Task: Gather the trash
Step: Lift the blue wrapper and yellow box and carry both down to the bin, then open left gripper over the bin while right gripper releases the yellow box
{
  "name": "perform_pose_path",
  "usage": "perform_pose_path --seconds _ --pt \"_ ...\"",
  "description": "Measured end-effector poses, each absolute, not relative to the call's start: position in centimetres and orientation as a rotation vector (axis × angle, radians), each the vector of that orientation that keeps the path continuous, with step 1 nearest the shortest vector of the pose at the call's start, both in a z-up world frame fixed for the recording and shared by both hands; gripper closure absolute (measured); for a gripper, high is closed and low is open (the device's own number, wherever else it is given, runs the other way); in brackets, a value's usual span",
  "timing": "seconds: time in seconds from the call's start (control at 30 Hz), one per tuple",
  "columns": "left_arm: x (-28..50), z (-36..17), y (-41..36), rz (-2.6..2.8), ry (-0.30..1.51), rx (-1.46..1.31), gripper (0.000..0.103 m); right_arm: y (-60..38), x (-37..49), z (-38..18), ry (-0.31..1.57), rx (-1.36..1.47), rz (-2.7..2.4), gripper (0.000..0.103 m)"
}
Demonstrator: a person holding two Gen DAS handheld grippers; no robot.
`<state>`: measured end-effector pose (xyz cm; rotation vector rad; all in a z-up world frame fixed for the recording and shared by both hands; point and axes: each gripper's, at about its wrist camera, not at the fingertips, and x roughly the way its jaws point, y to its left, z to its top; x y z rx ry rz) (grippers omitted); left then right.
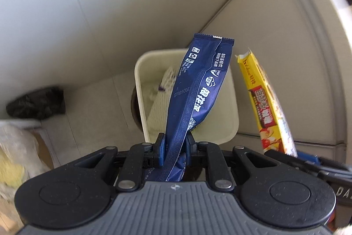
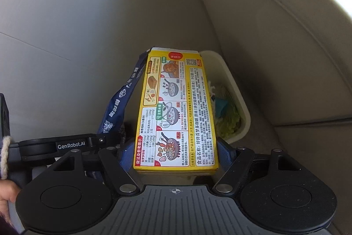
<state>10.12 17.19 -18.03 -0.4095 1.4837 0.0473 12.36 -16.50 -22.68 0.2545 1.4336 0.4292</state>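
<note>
Both pieces of trash held over the cream bin, ready to drop.

Left gripper (image 1: 173, 144) pinches the blue snack wrapper (image 1: 198, 89); right gripper (image 2: 176, 151) clamps the yellow curry box (image 2: 176, 111). Centre each inside the waste bin (image 1: 228, 124) rim, probably already part-full, then release the limp wrapper first.

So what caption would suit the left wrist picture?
Left gripper holds a navy snack wrapper above a cream trash bin, a yellow curry box alongside.
</note>
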Motion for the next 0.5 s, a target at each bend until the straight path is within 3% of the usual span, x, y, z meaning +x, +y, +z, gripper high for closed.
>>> perform_pose_path --seconds 0.5 --pt "10.9 -22.7 15.5 0.166 1.629 -0.381 0.087 -14.0 16.2 -30.2 1.665 0.269 0.316 0.029"
